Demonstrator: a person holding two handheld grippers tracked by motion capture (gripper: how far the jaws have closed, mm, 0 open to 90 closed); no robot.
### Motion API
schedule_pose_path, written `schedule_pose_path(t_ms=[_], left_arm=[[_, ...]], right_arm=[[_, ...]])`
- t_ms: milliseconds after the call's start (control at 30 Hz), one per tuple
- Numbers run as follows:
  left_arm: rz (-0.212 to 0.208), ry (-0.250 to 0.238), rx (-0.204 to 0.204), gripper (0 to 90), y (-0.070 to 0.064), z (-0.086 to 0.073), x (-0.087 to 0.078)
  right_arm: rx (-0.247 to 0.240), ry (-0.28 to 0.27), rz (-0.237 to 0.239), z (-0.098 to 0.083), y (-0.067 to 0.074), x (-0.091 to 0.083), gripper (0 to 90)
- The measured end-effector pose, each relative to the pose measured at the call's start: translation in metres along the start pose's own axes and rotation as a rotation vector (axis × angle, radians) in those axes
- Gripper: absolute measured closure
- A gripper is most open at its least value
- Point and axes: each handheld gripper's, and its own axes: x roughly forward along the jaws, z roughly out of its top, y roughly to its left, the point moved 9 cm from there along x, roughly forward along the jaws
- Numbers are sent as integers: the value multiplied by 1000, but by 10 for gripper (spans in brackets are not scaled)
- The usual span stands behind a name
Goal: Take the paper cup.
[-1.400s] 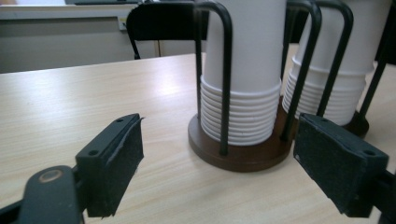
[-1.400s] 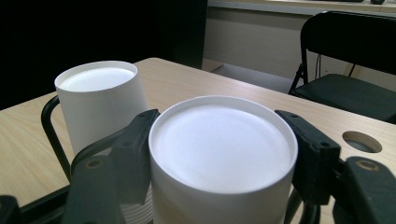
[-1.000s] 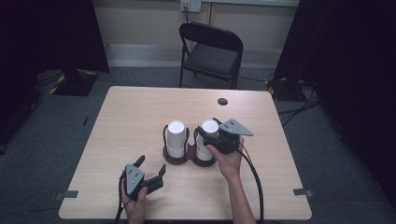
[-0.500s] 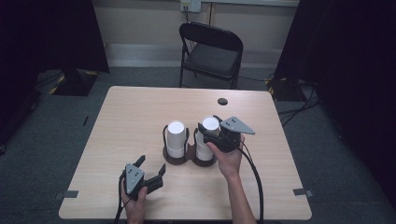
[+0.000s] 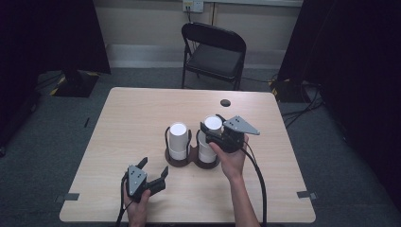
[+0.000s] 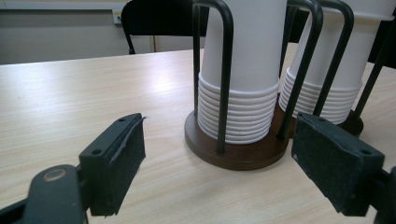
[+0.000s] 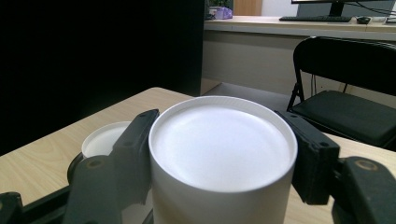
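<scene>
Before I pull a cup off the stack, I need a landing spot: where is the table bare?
Bare wood lies on the table from its far left corner to the cup holder, and along the right edge past the right gripper. It is crowded around the cup stacks and at the left gripper near the front edge.

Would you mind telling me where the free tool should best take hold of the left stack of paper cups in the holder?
Grip the top cup of the left stack near its upturned base, above the black wire hoops, coming from the left tool's own side. Lower down the hoops flank the sides and the nested rims sit inside the wooden base, so only the top looks free.
</scene>
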Motion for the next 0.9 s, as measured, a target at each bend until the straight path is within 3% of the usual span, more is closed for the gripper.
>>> schedule_pose_path(t_ms=[500, 667, 900], left_arm=[[2, -1, -12, 185, 0, 0, 0], [-18, -1, -14, 184, -1, 0, 0], [-59, 10, -55, 191, -1, -1, 0]], right_arm=[[-11, -22, -2, 12, 0, -3, 341], [-11, -31, 0, 16, 0, -5, 341], [-18, -47, 3, 24, 1, -11, 341]])
